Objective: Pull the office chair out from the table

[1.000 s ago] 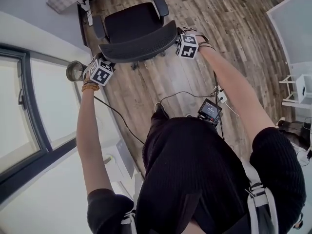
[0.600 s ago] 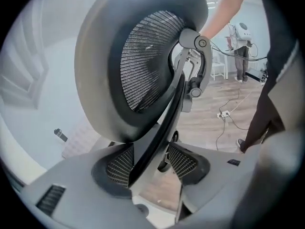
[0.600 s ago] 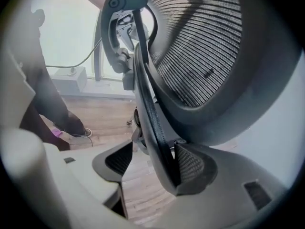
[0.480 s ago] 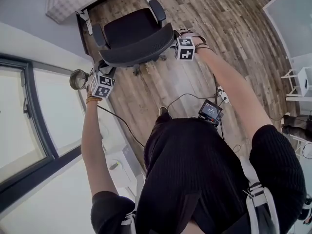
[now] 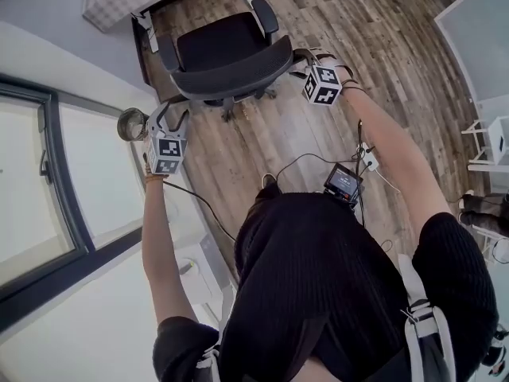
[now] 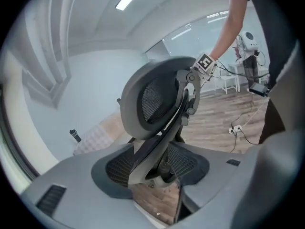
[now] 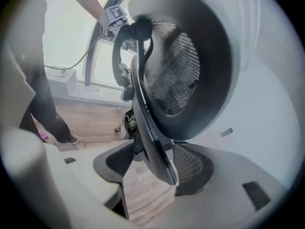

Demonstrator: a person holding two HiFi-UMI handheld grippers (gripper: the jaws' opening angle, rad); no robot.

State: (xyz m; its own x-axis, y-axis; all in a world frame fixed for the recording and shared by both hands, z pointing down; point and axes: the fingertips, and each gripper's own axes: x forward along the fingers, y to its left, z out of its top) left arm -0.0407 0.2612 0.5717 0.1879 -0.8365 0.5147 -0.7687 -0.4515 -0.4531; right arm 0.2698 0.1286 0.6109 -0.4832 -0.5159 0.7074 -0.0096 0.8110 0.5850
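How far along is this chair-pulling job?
Mostly done, it seems: the office chair stands on open floor, seat out from under the table. In hand: nothing; the left gripper is open, off the backrest, and the right gripper beside it has jaws closing on nothing. Left: apparently just stepping away.

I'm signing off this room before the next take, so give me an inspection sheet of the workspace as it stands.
Surface: wooden plank floor.
Job's things: office chair stands just outside the table, backrest toward the person.
Clutter: round metal vessel by the window; white rack at right.
Grippers: left gripper open, off the chair. Right gripper beside the backrest's end, fingers closing, gripping nothing.
Cables: black cord trails from the left gripper; power strip with leads on the floor.
Surroundings: window at left.
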